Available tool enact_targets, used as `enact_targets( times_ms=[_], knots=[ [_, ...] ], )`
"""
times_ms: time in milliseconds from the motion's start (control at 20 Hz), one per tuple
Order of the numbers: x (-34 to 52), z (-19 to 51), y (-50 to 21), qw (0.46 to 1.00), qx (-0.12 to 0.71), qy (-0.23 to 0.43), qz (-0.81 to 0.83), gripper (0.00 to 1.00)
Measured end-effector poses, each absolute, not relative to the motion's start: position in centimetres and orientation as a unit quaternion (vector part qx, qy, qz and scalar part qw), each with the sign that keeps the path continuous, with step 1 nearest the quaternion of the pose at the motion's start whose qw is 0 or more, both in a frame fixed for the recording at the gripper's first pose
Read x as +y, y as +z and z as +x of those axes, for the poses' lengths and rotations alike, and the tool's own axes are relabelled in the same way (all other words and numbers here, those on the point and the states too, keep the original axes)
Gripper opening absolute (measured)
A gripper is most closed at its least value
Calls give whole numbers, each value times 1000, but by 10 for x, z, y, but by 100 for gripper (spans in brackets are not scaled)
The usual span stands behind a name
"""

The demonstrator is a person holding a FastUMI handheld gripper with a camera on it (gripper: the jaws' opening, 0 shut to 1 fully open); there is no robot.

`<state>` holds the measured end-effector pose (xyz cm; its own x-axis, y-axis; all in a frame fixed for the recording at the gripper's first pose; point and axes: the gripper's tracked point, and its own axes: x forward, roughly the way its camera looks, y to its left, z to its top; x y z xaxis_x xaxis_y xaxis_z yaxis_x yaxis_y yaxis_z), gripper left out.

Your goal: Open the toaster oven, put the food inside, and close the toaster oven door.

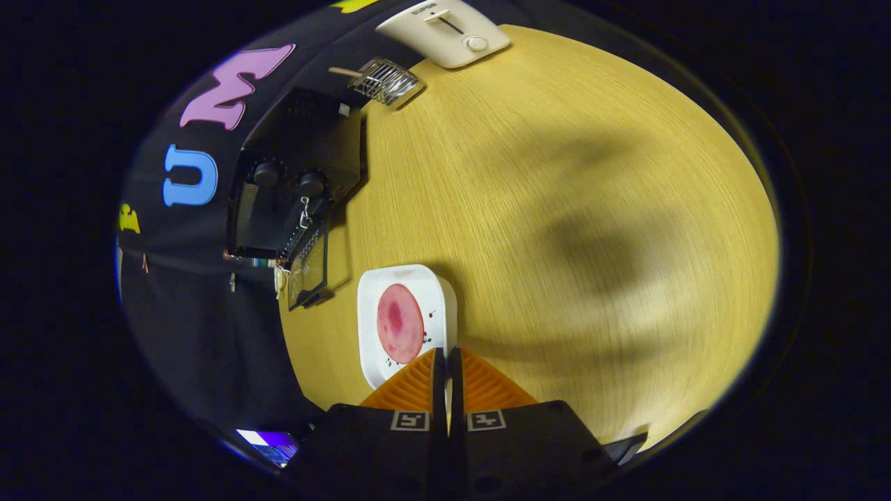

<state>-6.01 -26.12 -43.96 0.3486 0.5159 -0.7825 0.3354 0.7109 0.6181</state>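
Wooden table (557, 209) carries our clenched, empty gripper (445, 358) at the plate (372, 334) rim, pink food (399, 323) just ahead on it, oven (292, 181) beyond, door (308, 268) open.

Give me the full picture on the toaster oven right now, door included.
The toaster oven is a black box with a perforated top, standing at the edge of the wooden table against the booth wall. Two round knobs sit on its front. Its glass door hangs open, with a short chain or cord at the handle. The inside is too dark to make out. The white plate with the pink food lies beside the door, apart from it. The tongs are closed, beyond reach of the oven.
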Motion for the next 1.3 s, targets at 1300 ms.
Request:
enact_targets(
  times_ms=[1300],
  knots=[
    [-15, 93, -364, 664, 274, -191, 669, 5]
  ],
)
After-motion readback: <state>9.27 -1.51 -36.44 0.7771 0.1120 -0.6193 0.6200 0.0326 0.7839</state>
